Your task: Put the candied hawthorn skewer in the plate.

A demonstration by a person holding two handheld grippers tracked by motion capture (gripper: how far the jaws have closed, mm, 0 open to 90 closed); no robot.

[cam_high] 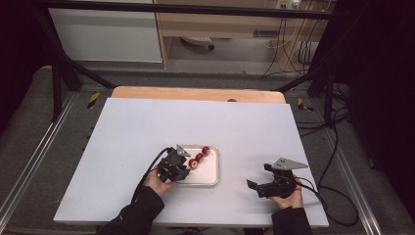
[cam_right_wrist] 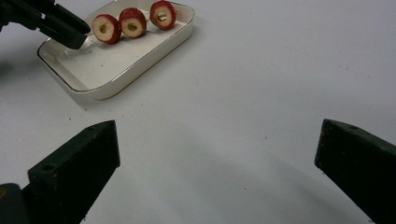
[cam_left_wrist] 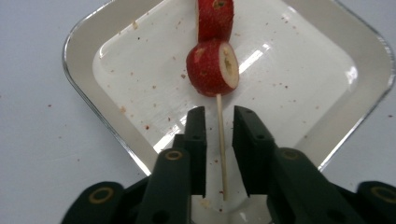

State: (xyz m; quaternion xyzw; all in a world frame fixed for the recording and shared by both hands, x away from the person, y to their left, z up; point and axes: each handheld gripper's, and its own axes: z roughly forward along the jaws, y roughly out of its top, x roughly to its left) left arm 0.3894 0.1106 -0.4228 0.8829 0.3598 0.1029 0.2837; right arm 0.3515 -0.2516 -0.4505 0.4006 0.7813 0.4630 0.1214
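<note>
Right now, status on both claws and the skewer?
Left claw open, skewer stick between the jaws, pads clear of it. Three fruit slices on the skewer, lying in the white tray. Right claw wide open, empty. Nothing in the way.

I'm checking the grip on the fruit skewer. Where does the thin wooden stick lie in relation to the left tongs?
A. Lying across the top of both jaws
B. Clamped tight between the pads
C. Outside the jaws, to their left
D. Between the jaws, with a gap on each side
D: in the left gripper view the thin wooden stick runs between the left tongs, with white tray showing on either side of it.
</note>
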